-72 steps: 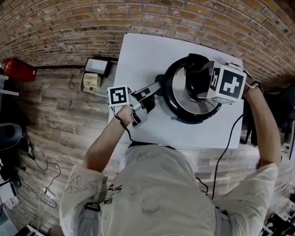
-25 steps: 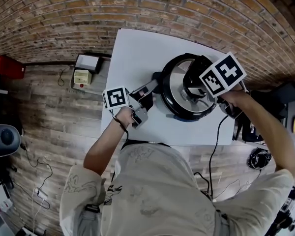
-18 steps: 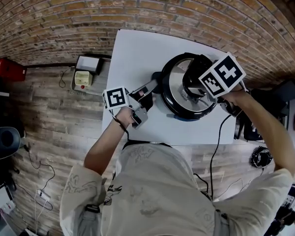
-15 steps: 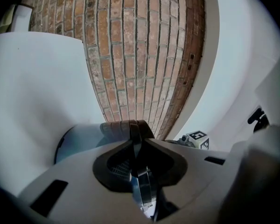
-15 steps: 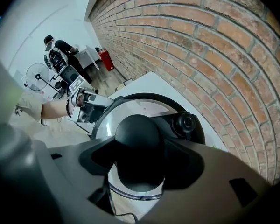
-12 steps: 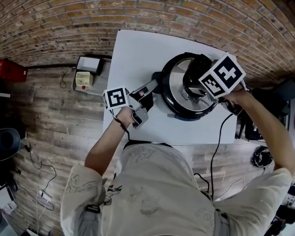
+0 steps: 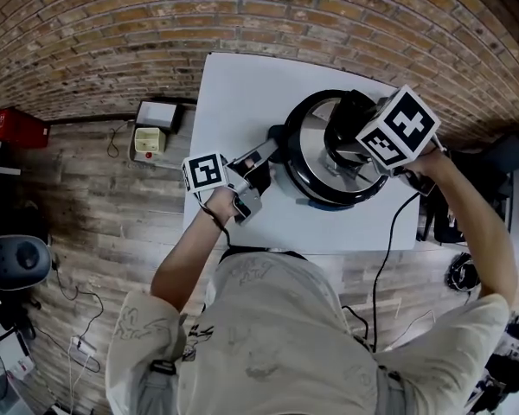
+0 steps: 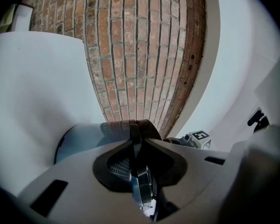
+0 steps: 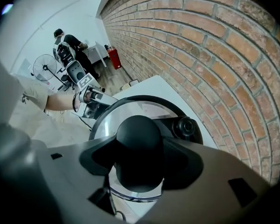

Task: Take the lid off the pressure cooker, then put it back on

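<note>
The black pressure cooker (image 7: pixel 304 180) stands on the white table (image 7: pixel 242 93), with its steel lid (image 7: pixel 316 150) on top. My left gripper (image 7: pixel 258 167) is shut on the cooker's side handle (image 8: pixel 141 183) and points level at the pot. My right gripper (image 7: pixel 350 132) points down over the lid. Its jaws have just been closing and now press on both sides of the black lid knob (image 9: pixel 139 146). A black valve (image 9: pixel 186 125) sits beside the knob. I cannot tell whether the lid is lifted off the rim.
A brick wall (image 7: pixel 242 15) runs behind the table. On the wooden floor to the left lie a yellow-white box (image 7: pixel 149 138) and a red object (image 7: pixel 17 128). A black cable (image 7: pixel 385 258) hangs off the table's near right side. A person (image 9: pixel 67 43) stands far off.
My right gripper has rolled on the lid knob, and its marker cube has turned and shifted slightly right. The left gripper has kept its hold on the side handle.
</note>
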Demonstrator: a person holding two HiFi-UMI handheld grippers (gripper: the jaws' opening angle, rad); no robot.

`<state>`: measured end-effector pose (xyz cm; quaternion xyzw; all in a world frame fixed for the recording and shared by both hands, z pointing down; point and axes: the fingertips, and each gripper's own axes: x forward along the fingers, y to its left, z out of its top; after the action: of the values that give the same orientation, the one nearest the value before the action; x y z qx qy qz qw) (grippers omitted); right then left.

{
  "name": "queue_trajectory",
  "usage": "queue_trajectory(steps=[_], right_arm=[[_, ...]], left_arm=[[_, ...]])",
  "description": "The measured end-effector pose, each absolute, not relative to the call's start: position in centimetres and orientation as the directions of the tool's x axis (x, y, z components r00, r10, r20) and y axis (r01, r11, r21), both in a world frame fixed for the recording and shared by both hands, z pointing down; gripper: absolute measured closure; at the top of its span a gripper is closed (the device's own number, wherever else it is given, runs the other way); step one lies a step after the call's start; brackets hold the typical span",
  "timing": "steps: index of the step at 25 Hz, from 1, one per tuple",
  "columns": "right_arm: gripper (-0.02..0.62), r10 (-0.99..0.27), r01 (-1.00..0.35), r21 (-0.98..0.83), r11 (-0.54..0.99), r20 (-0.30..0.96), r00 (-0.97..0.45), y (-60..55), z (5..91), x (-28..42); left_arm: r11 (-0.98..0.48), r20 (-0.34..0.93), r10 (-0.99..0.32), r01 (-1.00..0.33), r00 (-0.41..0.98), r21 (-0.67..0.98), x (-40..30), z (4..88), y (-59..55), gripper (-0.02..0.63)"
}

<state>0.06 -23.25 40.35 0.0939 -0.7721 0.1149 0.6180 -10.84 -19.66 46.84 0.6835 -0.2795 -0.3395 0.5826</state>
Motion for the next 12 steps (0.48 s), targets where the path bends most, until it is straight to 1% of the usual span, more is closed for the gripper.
queue_trajectory(steps=[4, 12], right_arm=[[0.302, -0.014, -0.254, -0.045, 0.966, 0.975, -0.224, -22.9, 39.0, 0.2], [0.302, -0.012, -0.244, -0.052, 0.968, 0.967, -0.256, -22.1, 37.6, 0.9]], left_arm=[[-0.168, -0.138, -0.777, 0.009, 0.614, 0.986, -10.8, 46.9, -19.7, 0.531], [-0.153, -0.125, -0.784, 0.006, 0.608, 0.988, -11.0, 47.0, -19.7, 0.531]])
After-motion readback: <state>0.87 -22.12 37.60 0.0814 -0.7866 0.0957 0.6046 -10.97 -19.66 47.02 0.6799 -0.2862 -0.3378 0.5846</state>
